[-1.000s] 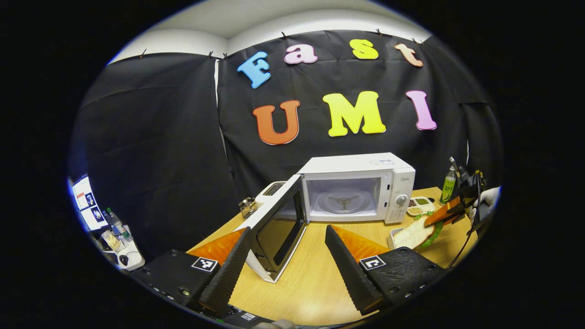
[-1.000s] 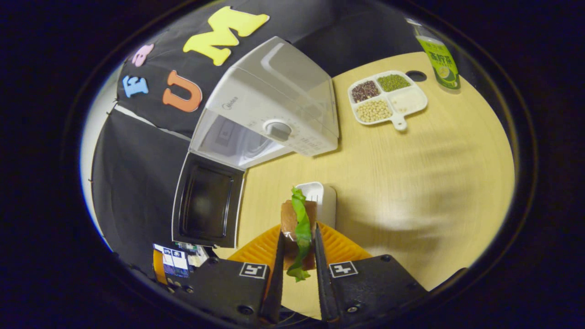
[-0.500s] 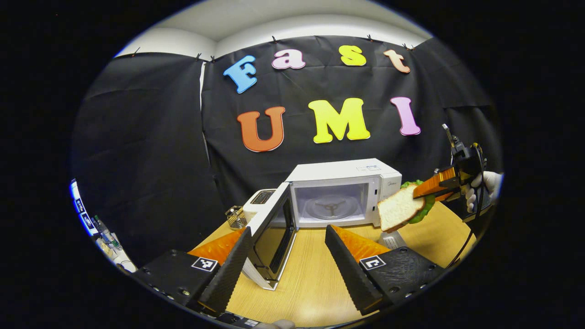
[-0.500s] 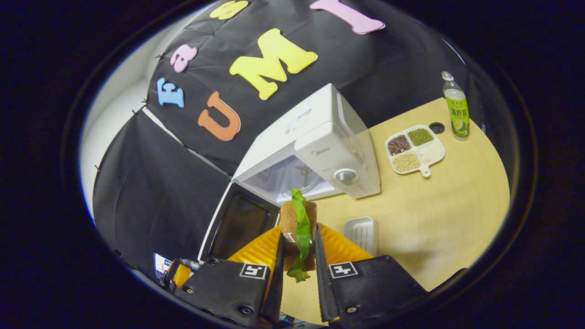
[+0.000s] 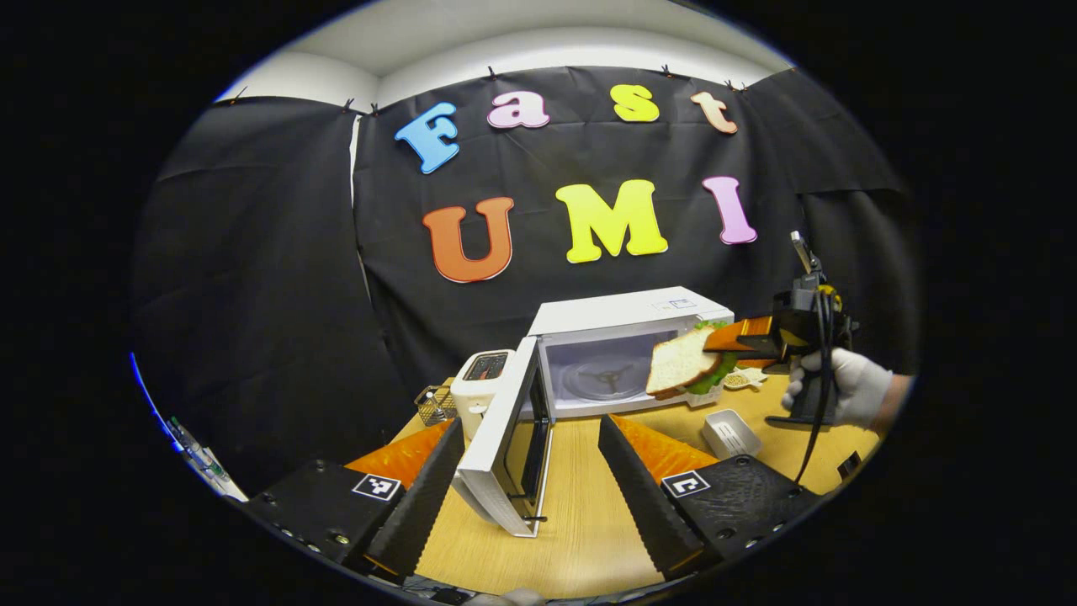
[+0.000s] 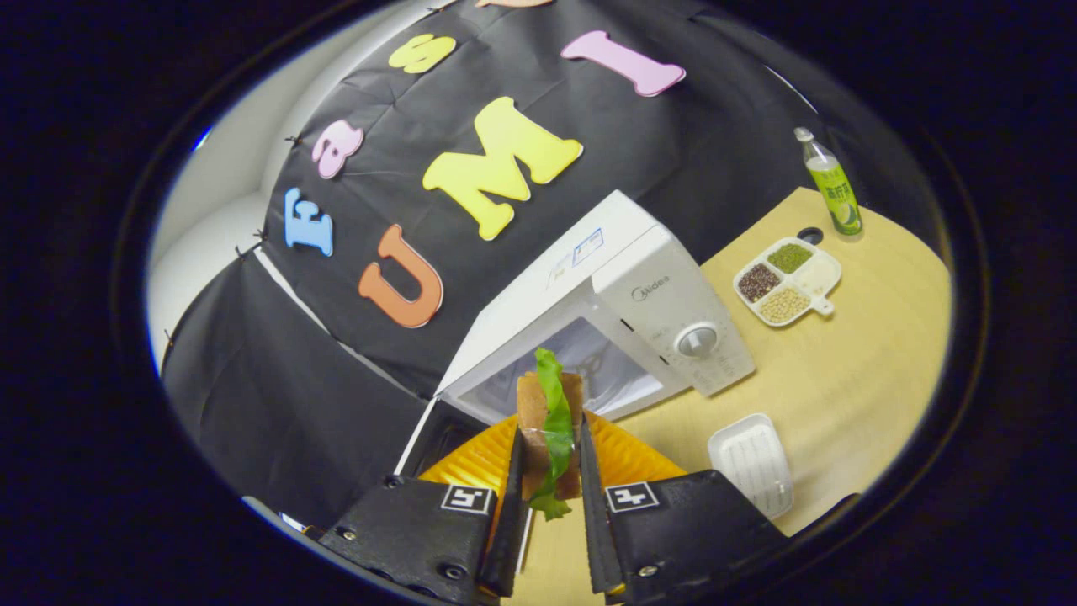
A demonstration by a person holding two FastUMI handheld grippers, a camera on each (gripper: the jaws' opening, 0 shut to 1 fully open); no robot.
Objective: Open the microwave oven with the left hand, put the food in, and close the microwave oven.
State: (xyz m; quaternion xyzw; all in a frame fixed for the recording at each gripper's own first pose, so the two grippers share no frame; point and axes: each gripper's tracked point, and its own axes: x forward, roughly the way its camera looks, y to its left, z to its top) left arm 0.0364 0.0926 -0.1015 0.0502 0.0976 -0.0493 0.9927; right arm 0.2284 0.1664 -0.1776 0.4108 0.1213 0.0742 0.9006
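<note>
The right tongs (image 6: pixel 547 471), held by a gloved hand (image 5: pixel 846 396), clamped a lettuce sandwich (image 5: pixel 686 364) in the air at the mouth of the white microwave oven (image 5: pixel 627 337), whose door (image 5: pixel 509 442) stood wide open. The left tongs (image 5: pixel 530 471) hung parted and empty over the wooden table (image 5: pixel 572 522). A white tray (image 6: pixel 751 463) lay nearby.

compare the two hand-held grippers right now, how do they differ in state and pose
The left hand-held gripper is open and holds nothing; the right hand-held gripper is shut on the sandwich. The left one sits low over the table by the open door; the right one is raised at the microwave opening. Both have orange-and-black fingers.
</note>
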